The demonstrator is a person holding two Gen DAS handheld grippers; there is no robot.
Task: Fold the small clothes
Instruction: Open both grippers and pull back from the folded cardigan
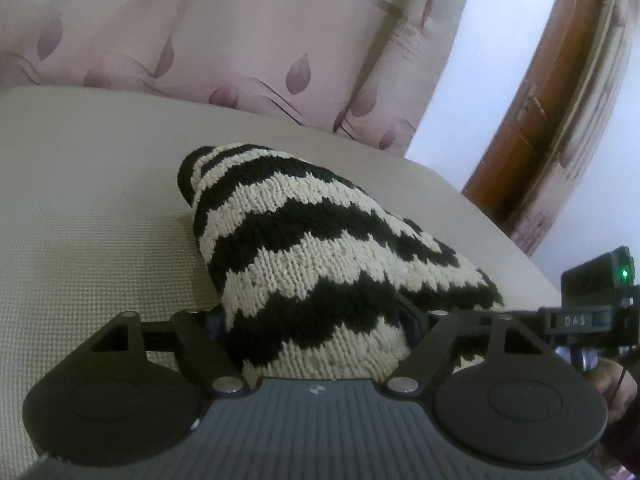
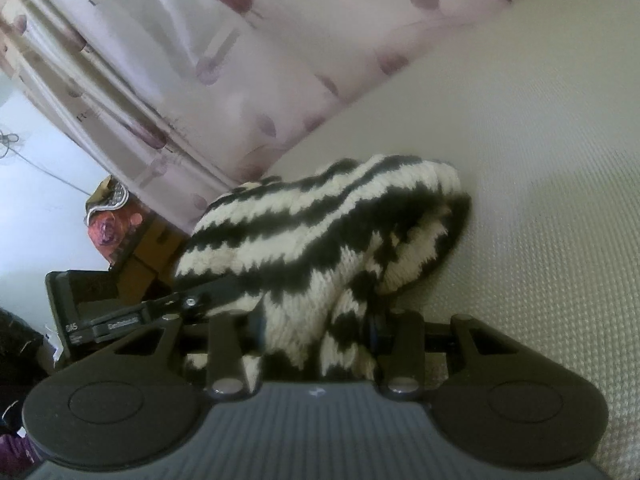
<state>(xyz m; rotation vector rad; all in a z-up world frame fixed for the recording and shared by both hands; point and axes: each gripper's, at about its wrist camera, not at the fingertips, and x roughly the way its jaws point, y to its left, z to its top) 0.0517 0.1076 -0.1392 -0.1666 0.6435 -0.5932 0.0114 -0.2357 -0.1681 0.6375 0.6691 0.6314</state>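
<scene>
A black-and-cream zigzag knit garment [image 1: 304,240] lies bunched on a beige woven mat [image 1: 100,200]. My left gripper [image 1: 314,320] stands wide open around its near end; the knit fills the gap and bulges over both fingers. In the right wrist view the same knit [image 2: 320,220] is folded over on itself, and my right gripper [image 2: 316,324] is shut on a thick fold of it. The pads are hidden by wool in both views. The two tools hold neighbouring parts of the garment, close side by side.
A pink leaf-print curtain [image 1: 240,40] hangs behind the mat [image 2: 540,200]. A brown wooden door [image 1: 540,100] stands at the right. A cardboard box with a floral item [image 2: 116,232] sits off the mat's edge. A hand [image 1: 612,388] shows at the right.
</scene>
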